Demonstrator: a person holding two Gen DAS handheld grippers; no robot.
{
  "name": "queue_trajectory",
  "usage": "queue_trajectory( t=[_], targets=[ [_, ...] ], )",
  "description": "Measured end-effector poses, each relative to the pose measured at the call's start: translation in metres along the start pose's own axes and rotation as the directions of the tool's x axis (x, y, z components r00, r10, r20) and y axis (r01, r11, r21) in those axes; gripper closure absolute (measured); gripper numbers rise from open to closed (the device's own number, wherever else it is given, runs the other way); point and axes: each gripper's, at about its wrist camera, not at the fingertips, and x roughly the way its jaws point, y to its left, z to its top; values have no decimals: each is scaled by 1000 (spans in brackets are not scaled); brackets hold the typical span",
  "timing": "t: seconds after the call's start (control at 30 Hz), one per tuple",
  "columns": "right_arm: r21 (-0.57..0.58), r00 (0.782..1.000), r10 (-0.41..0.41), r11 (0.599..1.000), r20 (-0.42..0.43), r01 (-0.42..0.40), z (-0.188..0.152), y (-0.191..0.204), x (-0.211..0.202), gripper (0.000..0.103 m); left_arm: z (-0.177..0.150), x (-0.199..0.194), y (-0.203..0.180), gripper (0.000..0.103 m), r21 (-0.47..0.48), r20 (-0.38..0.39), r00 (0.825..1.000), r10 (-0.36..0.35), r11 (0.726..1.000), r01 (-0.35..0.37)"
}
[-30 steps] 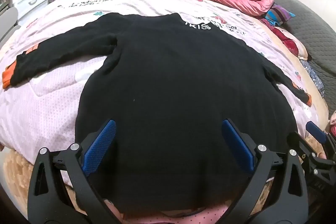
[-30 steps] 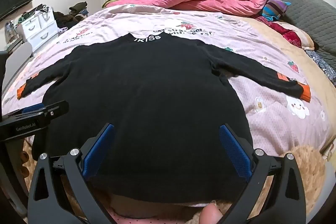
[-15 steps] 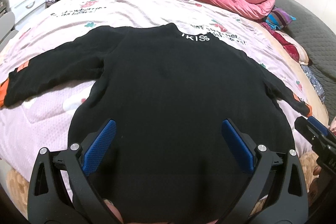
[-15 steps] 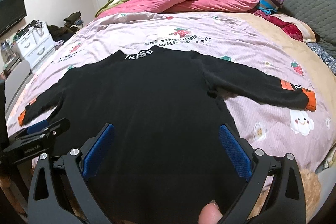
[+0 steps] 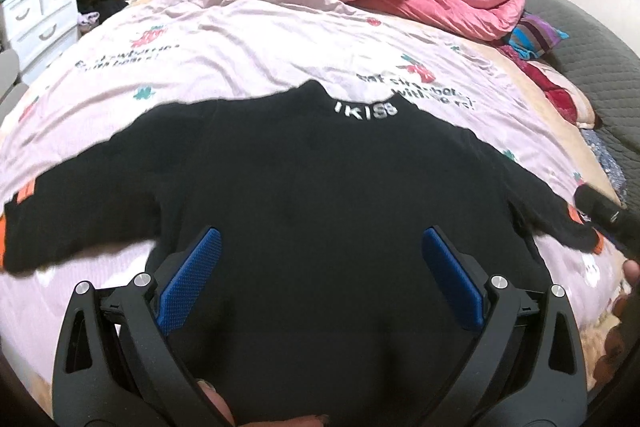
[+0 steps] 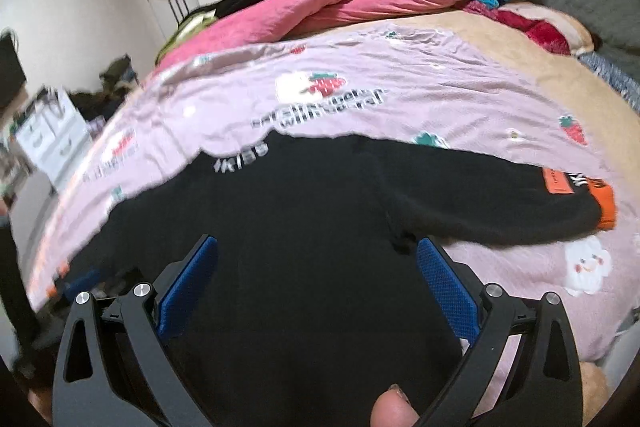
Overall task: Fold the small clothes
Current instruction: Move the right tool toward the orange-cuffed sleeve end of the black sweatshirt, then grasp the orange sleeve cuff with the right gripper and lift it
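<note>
Two handheld grippers point forward side by side. The left gripper (image 5: 320, 259) has its blue-padded fingers (image 5: 188, 285) spread wide, nothing between them. The right gripper (image 6: 316, 263) is likewise spread wide and empty. A fingertip (image 6: 394, 409) shows beneath it.

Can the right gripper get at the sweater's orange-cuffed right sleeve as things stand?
Probably yes. The right gripper is open over the black sweater, and the sleeve lies flat on the pink sheet with nothing on it.
</note>
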Motion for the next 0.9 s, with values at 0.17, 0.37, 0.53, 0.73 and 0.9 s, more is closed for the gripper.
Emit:
queue_trajectory(
  t=[0.17, 0.37, 0.53, 0.73, 0.9],
  targets=[
    [44, 997, -74, 996, 35, 73, 23, -13, 18, 4, 20, 21, -2, 9, -12, -10, 1000, 1, 1000, -1],
    [149, 978, -206, 969, 34, 199, 32, -56, 41, 4, 36, 45, -5, 9, -22, -21, 1000, 15, 1000, -15],
    [236, 951, -308, 926, 28, 293, 31, -99, 47, 4, 43, 68, -8, 9, -31, -51, 999, 11, 999, -12],
    [381, 904, -427, 837, 6, 392, 23, -161, 41, 4, 46, 87, -13, 9, -35, -71, 997, 6, 999, -9],
    [516, 885, -463, 750, -35, 413, 7, -209, 30, 4, 50, 98, -18, 9, -33, -78, 997, 12, 999, -14]
  ],
)
